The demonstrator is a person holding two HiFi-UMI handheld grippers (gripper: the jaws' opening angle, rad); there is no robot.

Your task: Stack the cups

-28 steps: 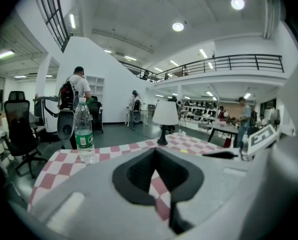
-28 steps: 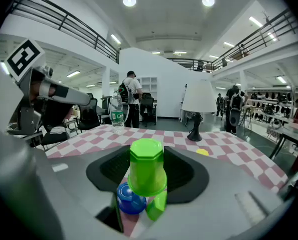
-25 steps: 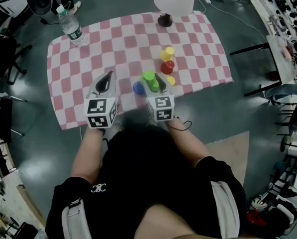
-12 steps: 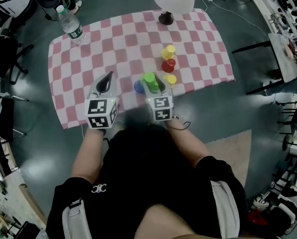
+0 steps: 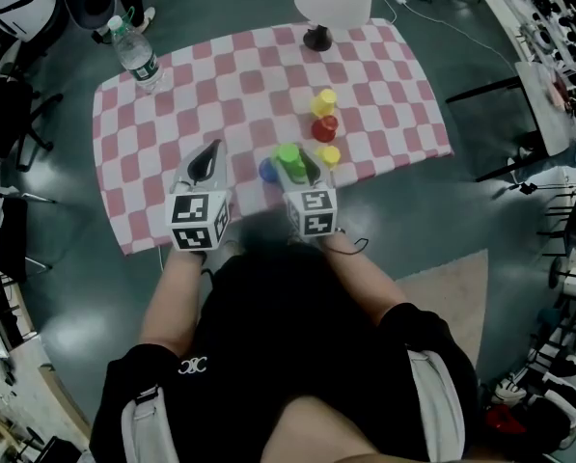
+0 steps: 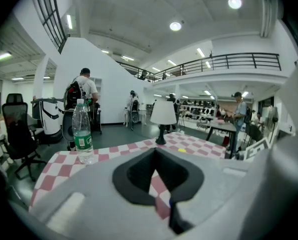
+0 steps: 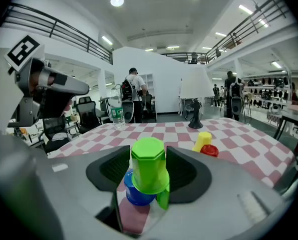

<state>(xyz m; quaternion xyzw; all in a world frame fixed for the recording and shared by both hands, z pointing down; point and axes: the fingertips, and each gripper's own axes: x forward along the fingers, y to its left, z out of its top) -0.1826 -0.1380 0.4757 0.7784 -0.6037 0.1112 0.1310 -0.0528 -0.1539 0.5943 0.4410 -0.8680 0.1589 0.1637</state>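
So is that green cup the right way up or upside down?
Upside down: the green cup has its narrow, closed, eight-sided base facing up and its wider rim flaring out at the bottom.

No legible text; the bottle label (image 6: 83,141) seems too blurred.

Smooth, glossy plastic: green cup (image 7: 149,166) and blue cup (image 7: 135,194). My right gripper (image 7: 148,155): matt grey plastic shell, ribbed matt black pads. Checked tablecloth (image 5: 220,85): matt cloth. Bottle (image 5: 138,54), far left corner: clear, shiny plastic.
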